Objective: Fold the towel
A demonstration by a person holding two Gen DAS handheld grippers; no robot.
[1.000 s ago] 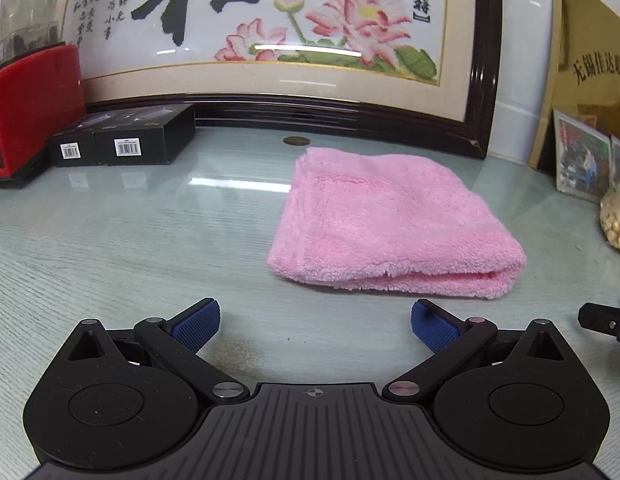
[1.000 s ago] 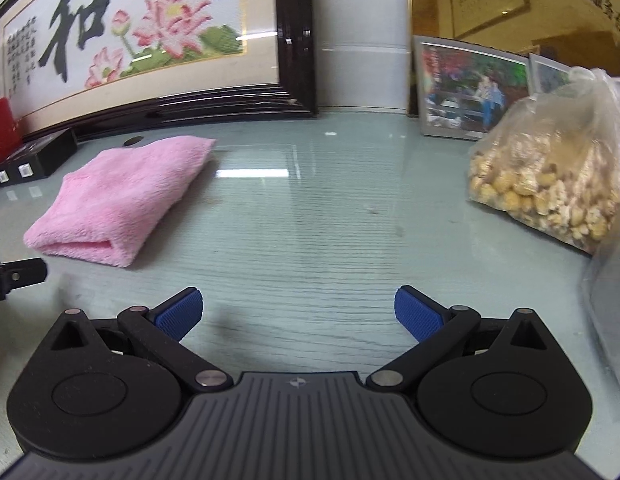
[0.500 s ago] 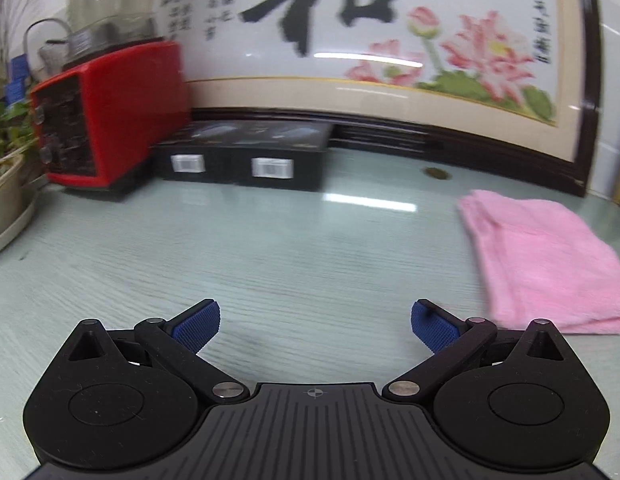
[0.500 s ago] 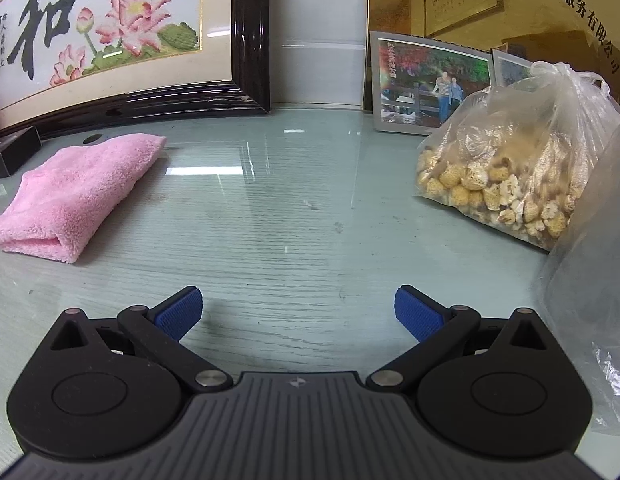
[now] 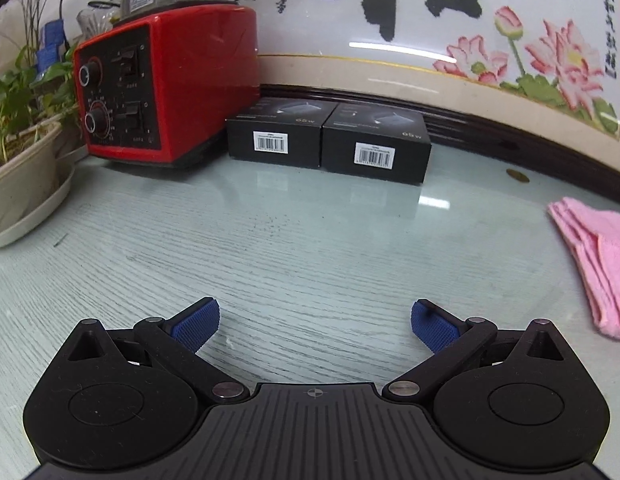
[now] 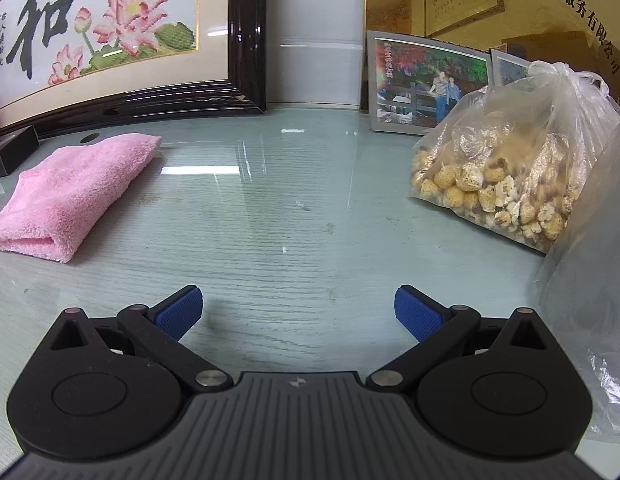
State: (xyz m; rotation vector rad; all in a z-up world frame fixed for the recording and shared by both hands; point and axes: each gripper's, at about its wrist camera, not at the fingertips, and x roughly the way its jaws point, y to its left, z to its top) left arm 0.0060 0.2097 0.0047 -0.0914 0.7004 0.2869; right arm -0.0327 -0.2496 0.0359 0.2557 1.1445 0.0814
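Along the left wrist view, the left hand-held gripper (image 5: 313, 320) hovers low over the glass-topped surface (image 5: 294, 256) with its blue pads spread wide and nothing between them. It faces two black boxes (image 5: 329, 140) and a red appliance (image 5: 166, 84), so the pink towel (image 5: 597, 264) shows only at the far right edge, well apart from the fingers.

Over on the right wrist view, the right hand-held gripper (image 6: 298, 312) is likewise spread wide and empty above bare surface. The towel (image 6: 70, 192) lies to its left, already doubled into a thick, neat stack with layered edges showing at the near end. A tied plastic bag of snacks (image 6: 509, 176) sits to the right. Both tools point away from the cloth, which suggests the folding is finished.
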